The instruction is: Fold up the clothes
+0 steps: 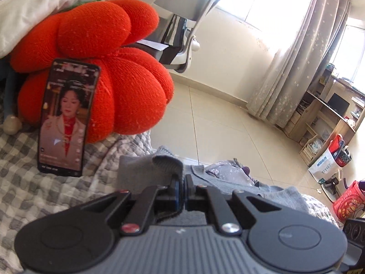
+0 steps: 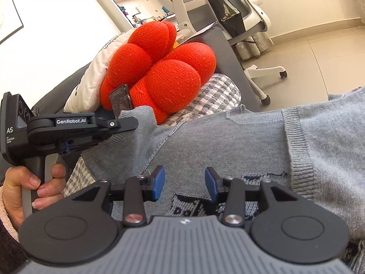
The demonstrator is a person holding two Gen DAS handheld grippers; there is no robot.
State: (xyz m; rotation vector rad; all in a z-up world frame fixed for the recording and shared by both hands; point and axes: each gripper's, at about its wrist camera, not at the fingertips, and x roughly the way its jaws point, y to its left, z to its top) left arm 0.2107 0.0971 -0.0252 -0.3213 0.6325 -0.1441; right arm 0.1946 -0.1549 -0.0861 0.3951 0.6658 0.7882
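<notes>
a soft, light grey sweater (image 2: 228,137) is lying across the checked bedcover (image 2: 219,96), the left gripper (image 1: 182,182) pinching its ribbed edge, the right gripper (image 2: 184,182) hovering spread over its middle.

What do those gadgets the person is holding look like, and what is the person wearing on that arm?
Each gripper is black with a ribbed grey body, two round black discs, silver and red screws, and blue-padded fingers. The left gripper carries white "GenRobot.AI" lettering and has a pistol-style handle. The hand shows a pale pink fuzzy cuff over a darker sleeve.
</notes>
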